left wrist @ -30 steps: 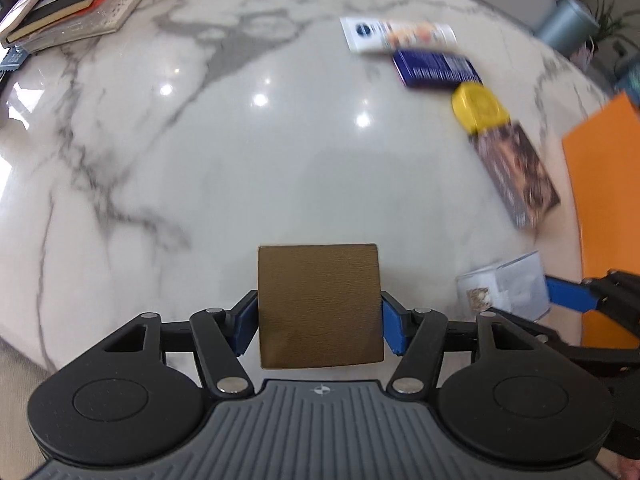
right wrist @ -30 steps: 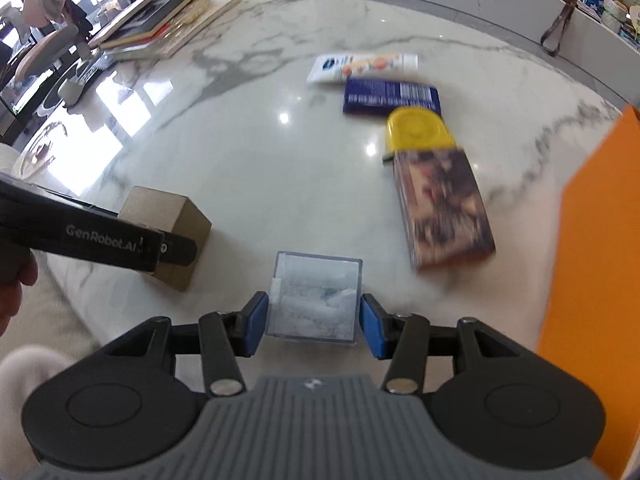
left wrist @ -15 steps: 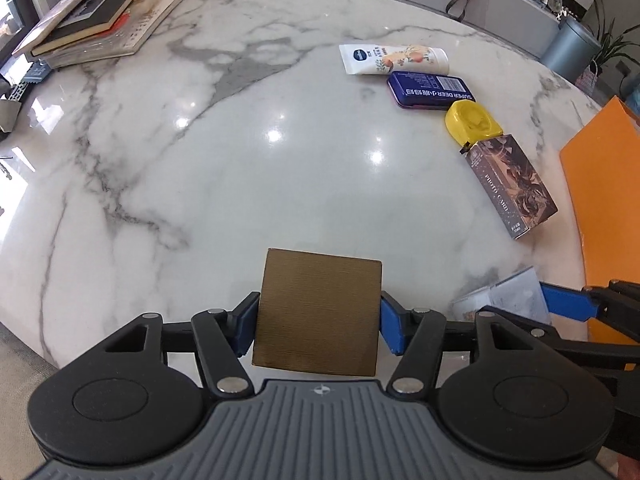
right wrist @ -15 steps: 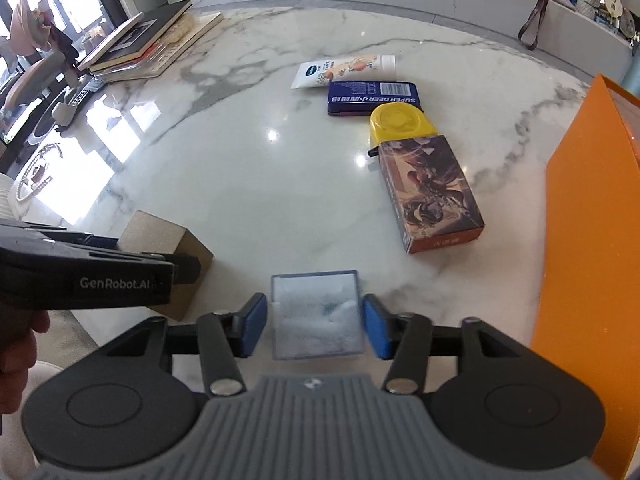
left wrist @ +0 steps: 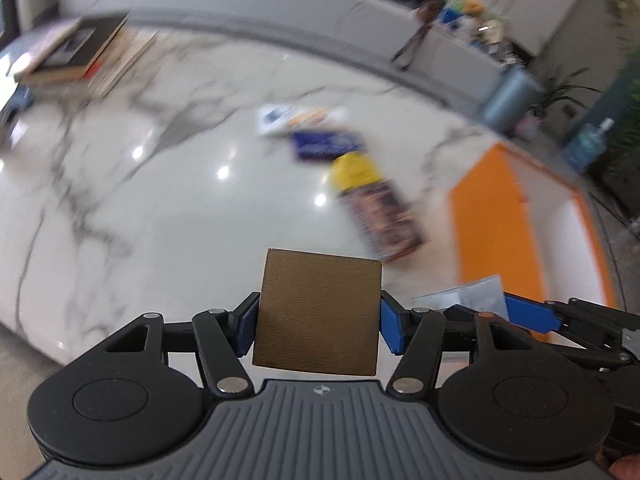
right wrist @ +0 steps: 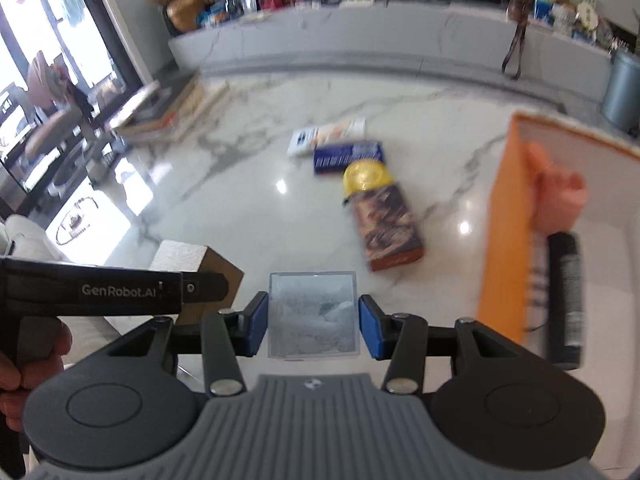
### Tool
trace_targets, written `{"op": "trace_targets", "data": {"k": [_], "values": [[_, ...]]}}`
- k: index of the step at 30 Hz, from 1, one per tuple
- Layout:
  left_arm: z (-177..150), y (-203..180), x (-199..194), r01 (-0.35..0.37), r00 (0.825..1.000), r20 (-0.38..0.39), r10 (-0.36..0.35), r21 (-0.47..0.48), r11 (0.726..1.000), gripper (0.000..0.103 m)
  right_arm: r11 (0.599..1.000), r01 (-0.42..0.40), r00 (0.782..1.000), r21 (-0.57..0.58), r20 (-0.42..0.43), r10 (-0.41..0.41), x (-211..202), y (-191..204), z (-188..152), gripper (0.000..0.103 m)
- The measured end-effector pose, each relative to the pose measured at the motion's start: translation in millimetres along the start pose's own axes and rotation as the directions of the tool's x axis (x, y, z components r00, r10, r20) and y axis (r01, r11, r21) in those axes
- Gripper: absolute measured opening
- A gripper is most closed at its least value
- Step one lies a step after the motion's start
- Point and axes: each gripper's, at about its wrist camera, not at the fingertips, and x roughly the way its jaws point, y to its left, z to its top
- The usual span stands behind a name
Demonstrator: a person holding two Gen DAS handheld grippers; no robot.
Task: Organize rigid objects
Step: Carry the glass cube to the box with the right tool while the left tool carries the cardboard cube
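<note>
A brown cardboard box (left wrist: 318, 312) hangs above the marble table (left wrist: 160, 200), my left gripper (left wrist: 318, 326) shut on its two sides. My right gripper (right wrist: 312, 322) is shut on a clear plastic case (right wrist: 312, 314), also held off the table. In the right wrist view the brown box (right wrist: 200, 264) and the left gripper (right wrist: 204, 288) show at the left; in the left wrist view the clear case (left wrist: 468, 300) shows at the right. An orange bin (right wrist: 516, 216) stands to the right, with a pink item (right wrist: 556, 196) and a black object (right wrist: 564, 292) inside.
On the table's middle lie a white tube (right wrist: 328, 138), a dark blue tin (right wrist: 348, 156), a yellow disc (right wrist: 366, 176) and a brown picture box (right wrist: 386, 226). Books (right wrist: 160, 114) are stacked at the far left. A grey bin (right wrist: 622, 88) stands beyond the table.
Both grippers have risen with their loads and tipped up, so the far counter and the inside of the orange bin have come into view. Both grips stay the same.
</note>
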Motion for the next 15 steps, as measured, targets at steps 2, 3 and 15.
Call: {"op": "trace_targets", "data": {"k": [2, 3, 15], "values": [[2, -21, -9, 0.036, 0.999, 0.022, -0.037, 0.034, 0.999, 0.069, 1.0, 0.009, 0.999, 0.002, 0.044, -0.009, -21, -10, -1, 0.049], [2, -34, -13, 0.056, 0.998, 0.028, -0.057, 0.057, 0.997, 0.069, 1.0, 0.018, 0.998, 0.009, 0.066, -0.018, -32, -17, -2, 0.049], [-8, -179, 6, 0.14, 0.99, -0.025, -0.142, 0.397, 0.907, 0.069, 0.964, 0.148, 0.976, 0.22, 0.128, -0.179, -98, -135, -37, 0.049]]}}
